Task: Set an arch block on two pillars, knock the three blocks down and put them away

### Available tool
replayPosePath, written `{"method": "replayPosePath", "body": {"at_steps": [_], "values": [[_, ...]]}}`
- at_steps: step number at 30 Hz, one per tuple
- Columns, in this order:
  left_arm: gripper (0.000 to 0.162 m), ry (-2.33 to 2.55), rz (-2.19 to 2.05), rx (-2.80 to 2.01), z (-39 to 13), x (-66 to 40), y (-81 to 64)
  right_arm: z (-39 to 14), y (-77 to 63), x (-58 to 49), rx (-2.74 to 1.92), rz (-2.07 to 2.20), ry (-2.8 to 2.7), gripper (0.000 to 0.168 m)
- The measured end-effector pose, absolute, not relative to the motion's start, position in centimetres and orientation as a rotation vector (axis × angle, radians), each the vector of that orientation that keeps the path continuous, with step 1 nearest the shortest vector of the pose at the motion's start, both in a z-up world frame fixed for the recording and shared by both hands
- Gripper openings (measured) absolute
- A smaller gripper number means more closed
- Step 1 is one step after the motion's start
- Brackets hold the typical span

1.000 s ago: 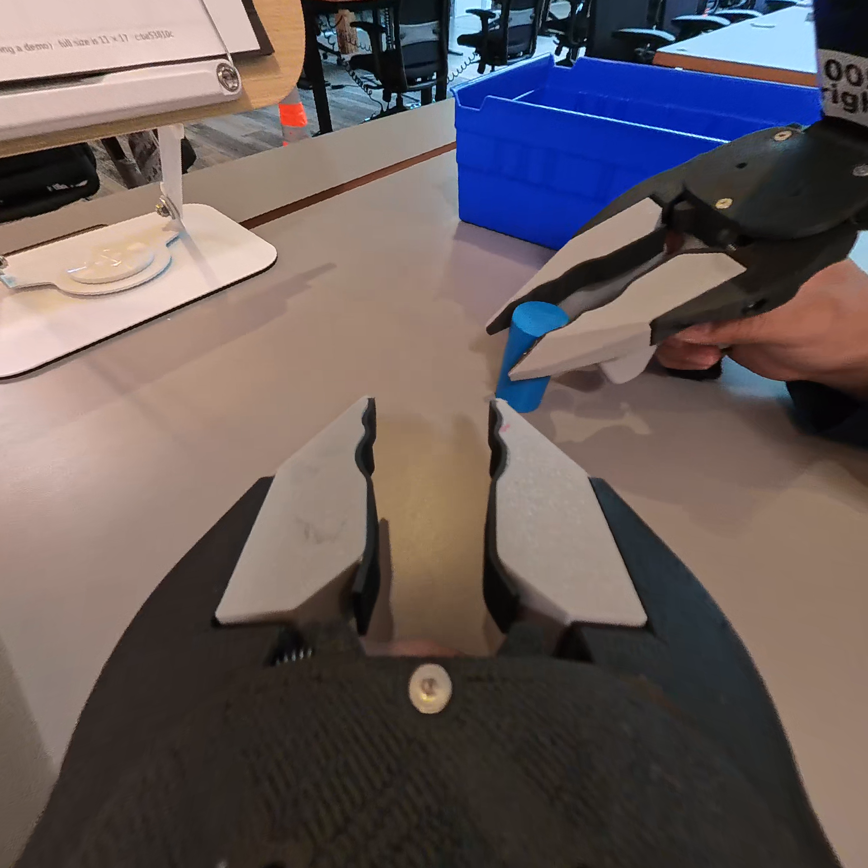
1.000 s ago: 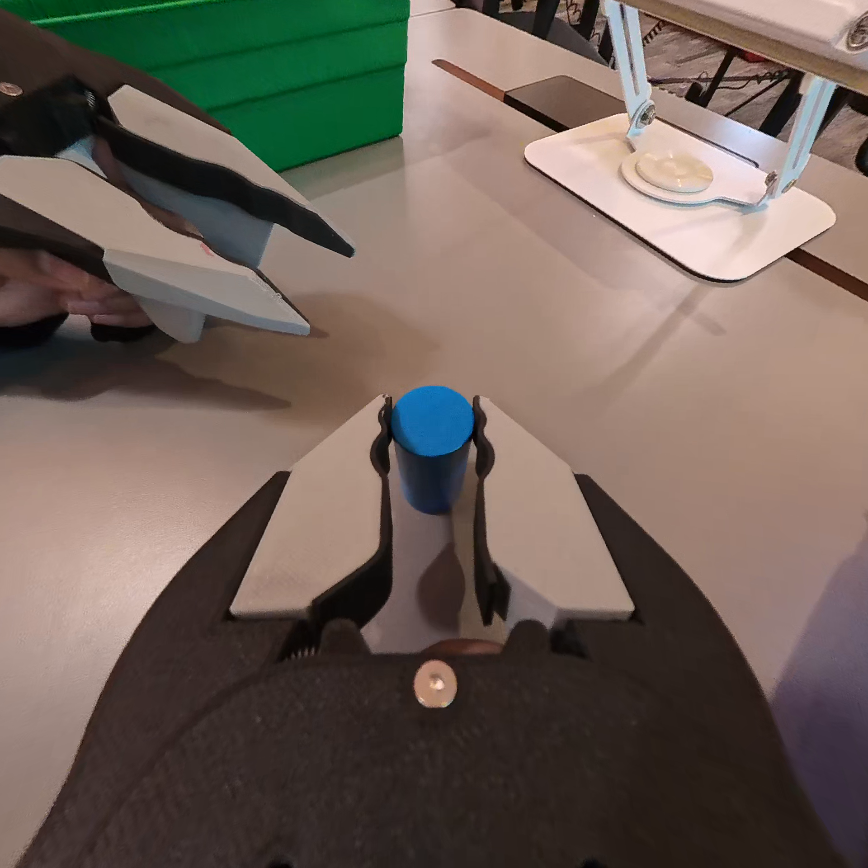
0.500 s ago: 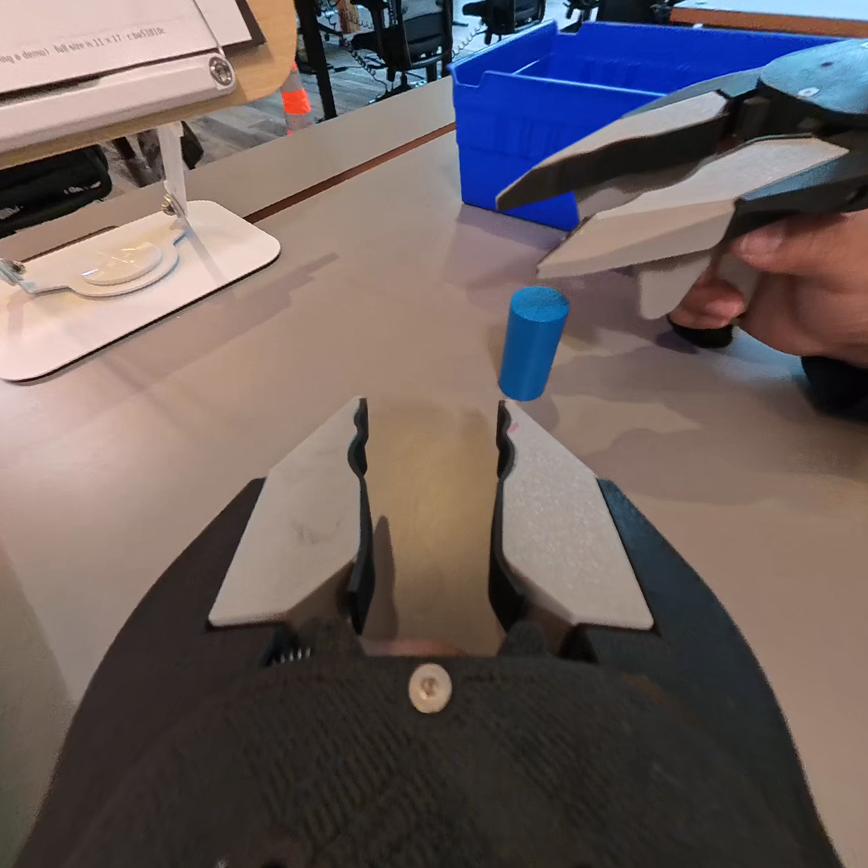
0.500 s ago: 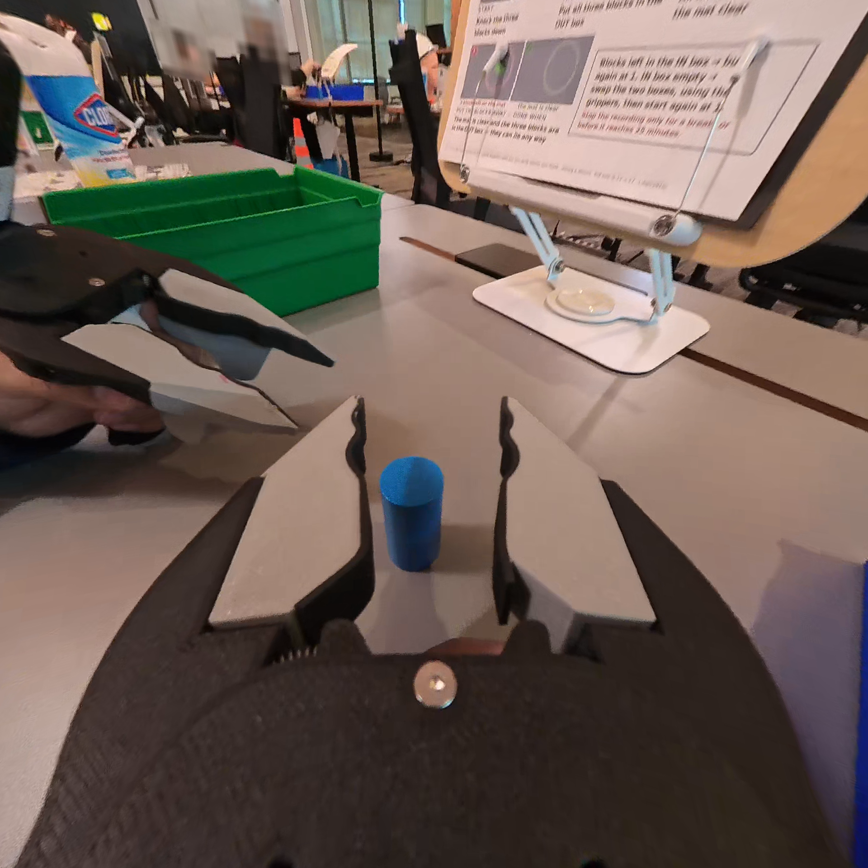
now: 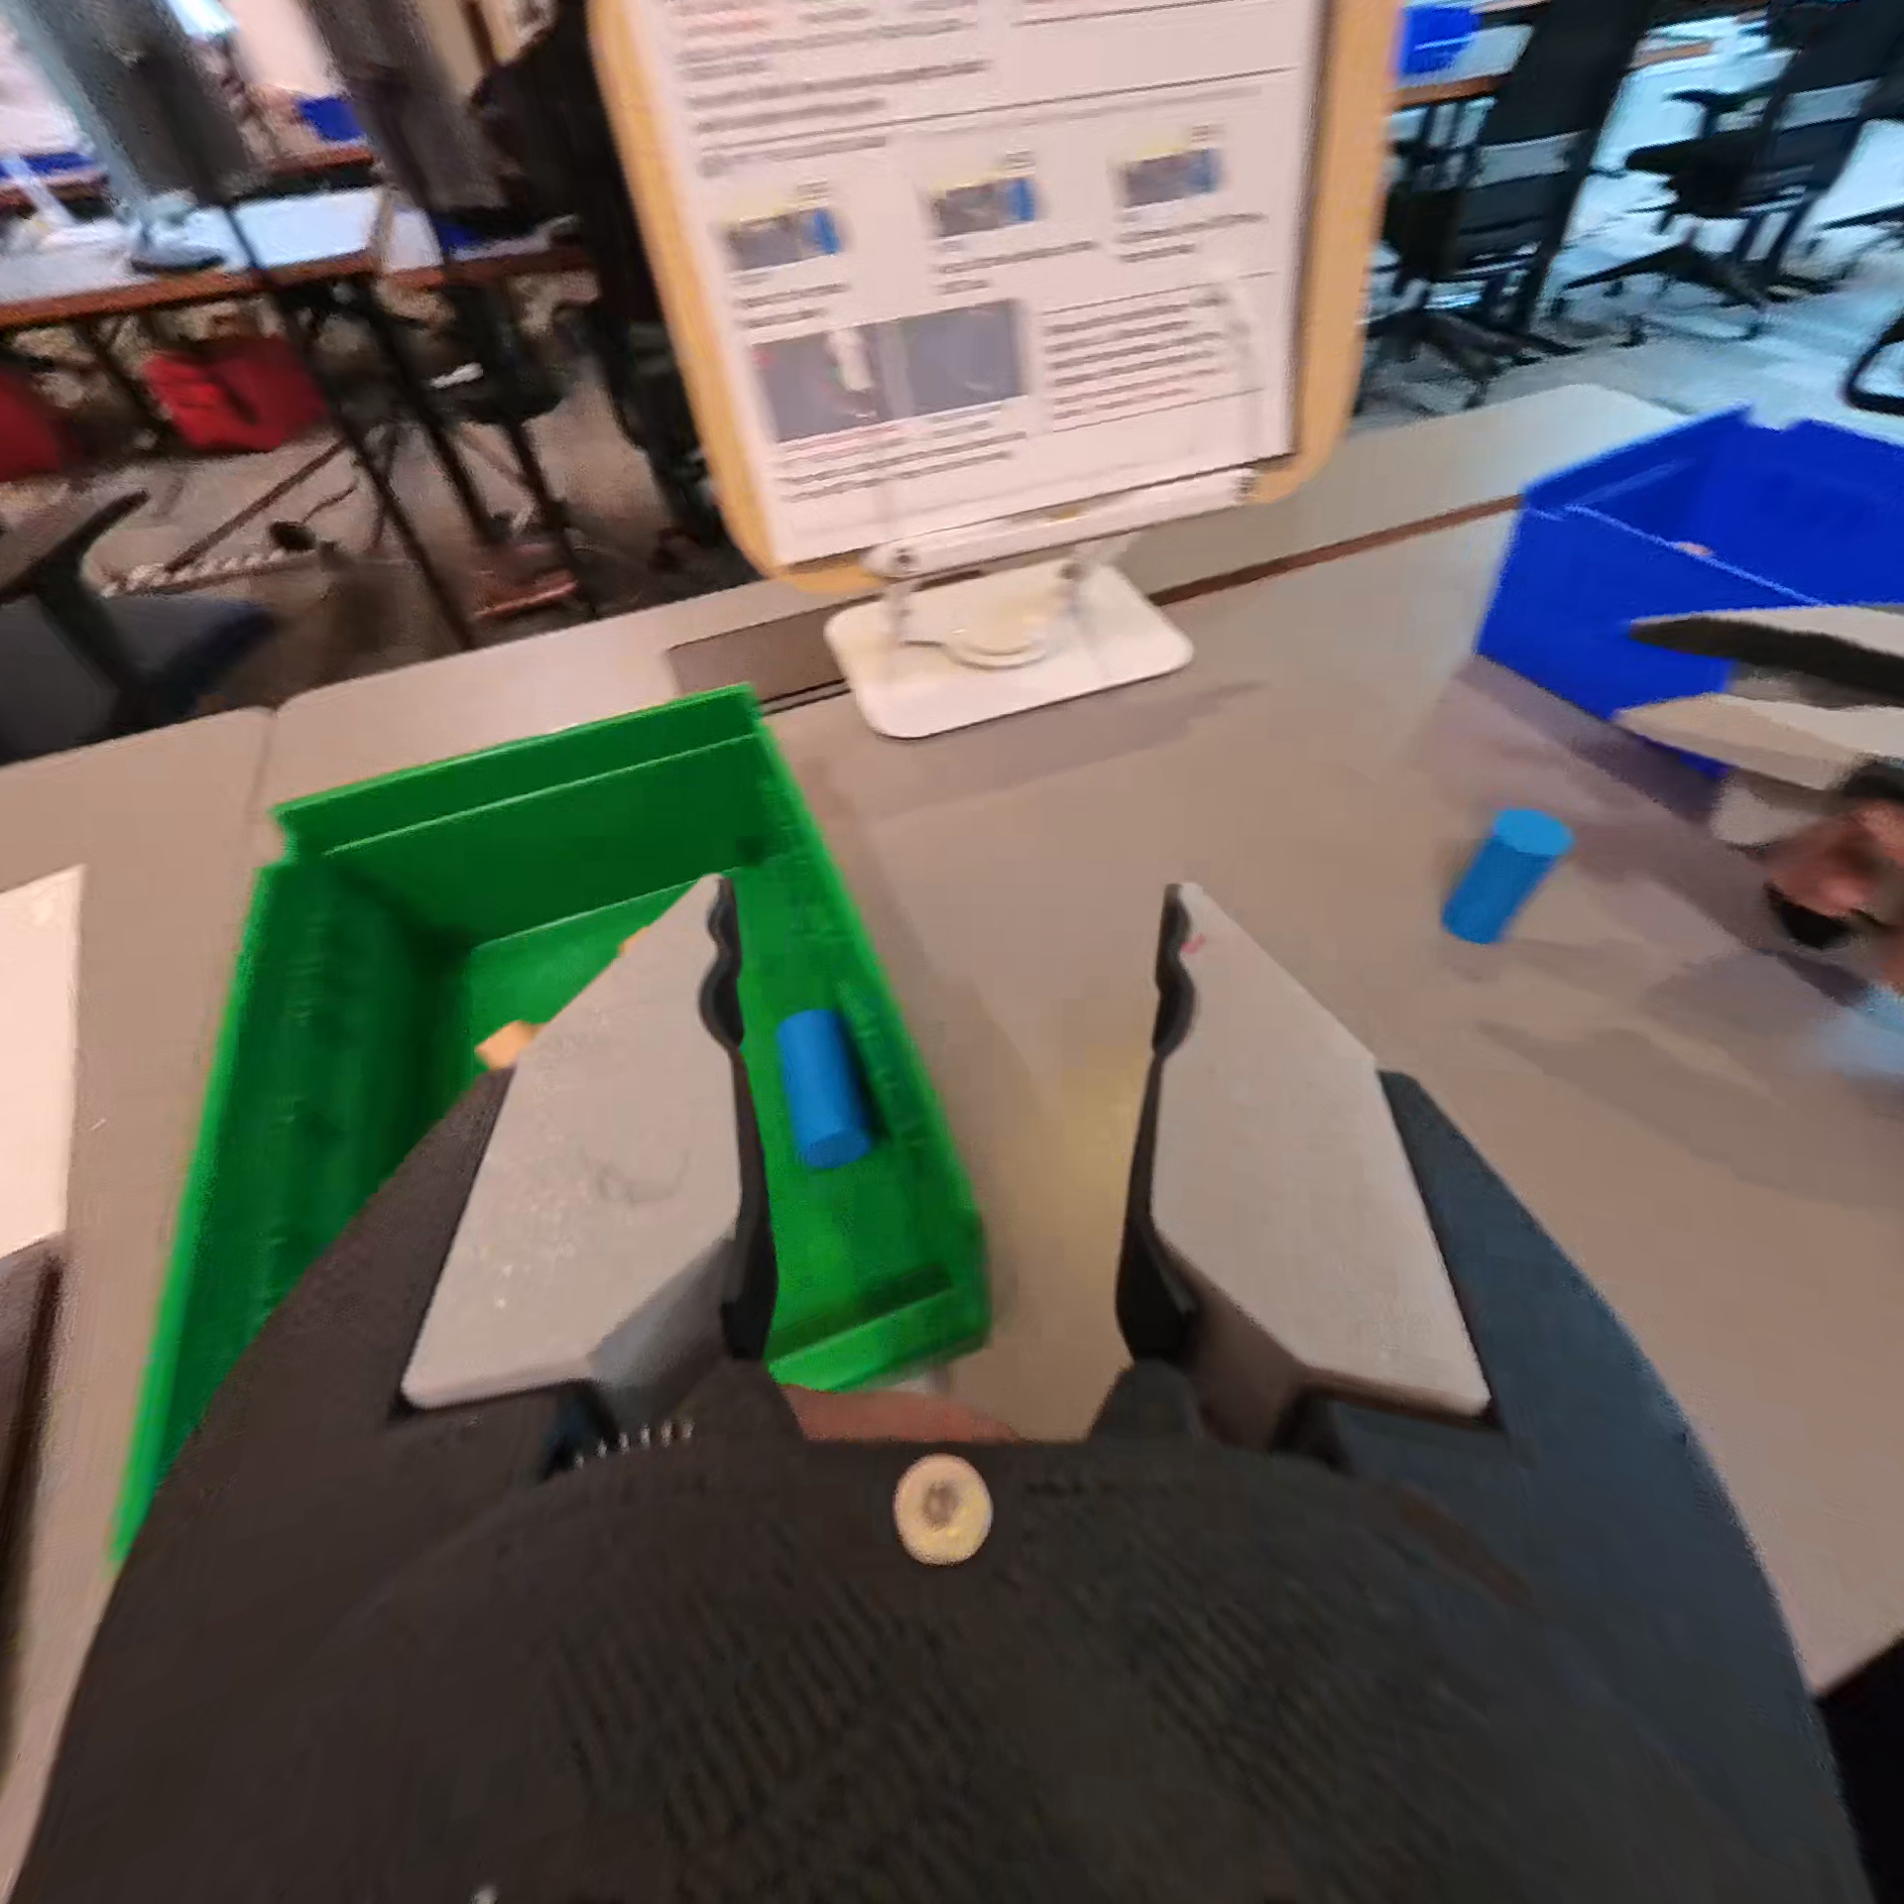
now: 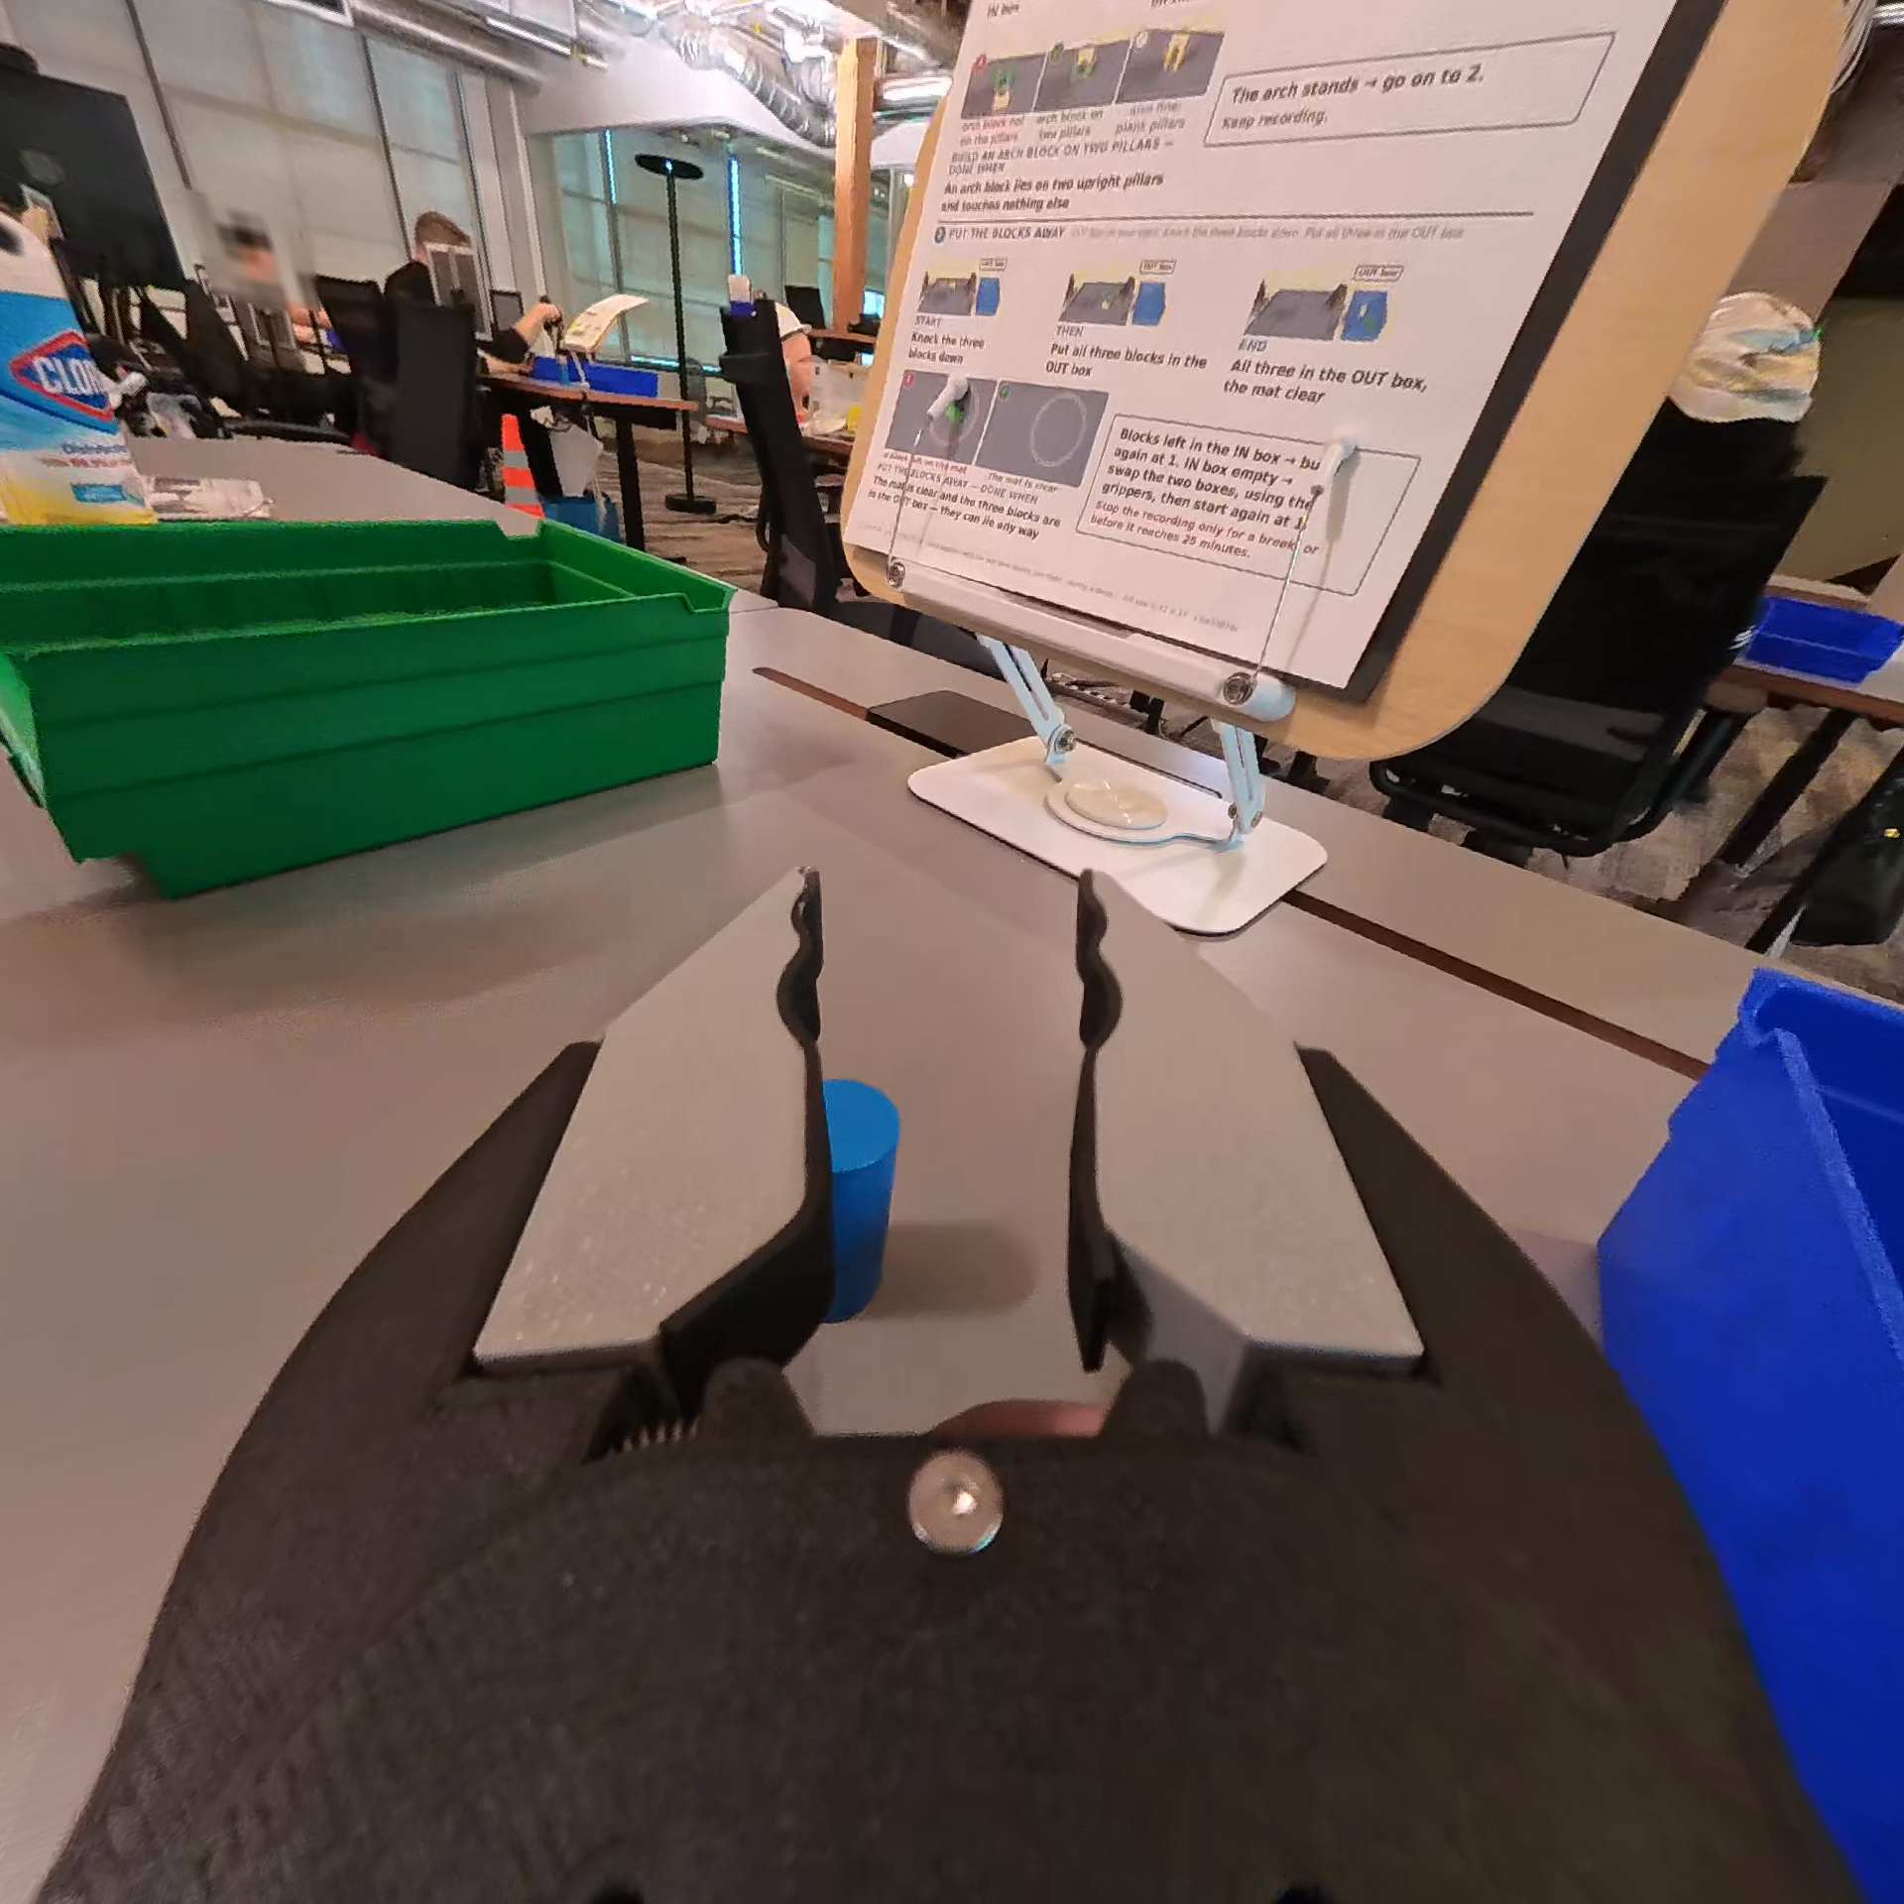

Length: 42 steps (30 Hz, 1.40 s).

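Observation:
A blue cylinder pillar (image 5: 1504, 874) stands upright on the grey table; in the right wrist view it (image 6: 860, 1185) shows low between the fingers, partly behind the left one. My right gripper (image 6: 943, 896) is open, empty and drawn back above it. It also shows at the right edge of the left wrist view (image 5: 1772, 690). My left gripper (image 5: 943, 907) is open and empty above the near right side of the green bin (image 5: 309, 989). A second blue cylinder (image 5: 822, 1087) lies inside the bin. A tan block (image 5: 507, 1043) peeks out behind my left finger.
A blue bin (image 5: 1690, 577) stands at the right, also in the right wrist view (image 6: 1782, 1288). A document stand with a white base (image 6: 1118, 824) sits at the table's back. A white sheet (image 5: 36, 1051) lies left of the green bin. Chairs and desks lie beyond. The right tips stand about 8 centimeters off the blue cylinder pillar (image 5: 1504, 874).
My right gripper let go of the blue pillar, left it standing and drew back upward. My left gripper swung left from the pillar to over the green bin and opened wider.

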<state>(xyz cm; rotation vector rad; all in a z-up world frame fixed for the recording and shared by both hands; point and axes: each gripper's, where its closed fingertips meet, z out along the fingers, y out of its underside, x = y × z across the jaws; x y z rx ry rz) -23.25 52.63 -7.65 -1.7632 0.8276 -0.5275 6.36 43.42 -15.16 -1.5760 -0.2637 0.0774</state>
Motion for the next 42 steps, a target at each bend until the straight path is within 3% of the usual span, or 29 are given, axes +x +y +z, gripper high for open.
{"method": "replayPosePath", "body": {"at_steps": [3,8,14,16,18,21,23,30,38,42], "values": [[0.080,0.787,-0.466,-1.933,-10.4,-25.7,56.8,-14.9,43.2,6.3,-1.563,0.056,-0.271,0.046],[0.081,0.915,-0.270,-2.279,-19.4,-27.0,60.2,-15.4,43.2,6.3,-1.577,0.022,-0.289,0.045],[0.078,1.056,-0.259,-2.483,-25.4,-25.5,60.4,-15.3,43.2,5.9,-1.572,0.018,-0.308,0.045],[0.065,1.105,-0.262,-2.545,-26.9,-24.9,59.9,-15.3,43.2,5.8,-1.571,0.015,-0.315,0.045],[0.064,1.156,-0.183,-2.578,-28.1,-25.1,59.9,-15.3,43.2,5.7,-1.572,0.011,-0.324,0.044],[0.055,1.195,-0.130,-2.564,-28.1,-24.9,60.2,-15.3,43.2,5.6,-1.573,0.003,-0.334,0.044],[0.030,1.226,-0.135,-2.547,-28.1,-24.6,60.1,-15.3,43.2,5.6,-1.575,-0.001,-0.337,0.044],[0.029,1.172,-0.091,-2.470,-26.8,-25.8,61.3,-15.7,43.3,5.2,-1.585,-0.002,-0.354,0.044],[0.027,0.884,-0.339,-2.265,-19.7,-27.5,62.9,-15.8,43.3,4.8,-1.586,-0.014,-0.377,0.044],[0.027,0.893,-0.364,-2.264,-20.0,-28.6,62.4,-16.3,43.5,4.7,-1.603,-0.019,-0.388,0.044]]}}
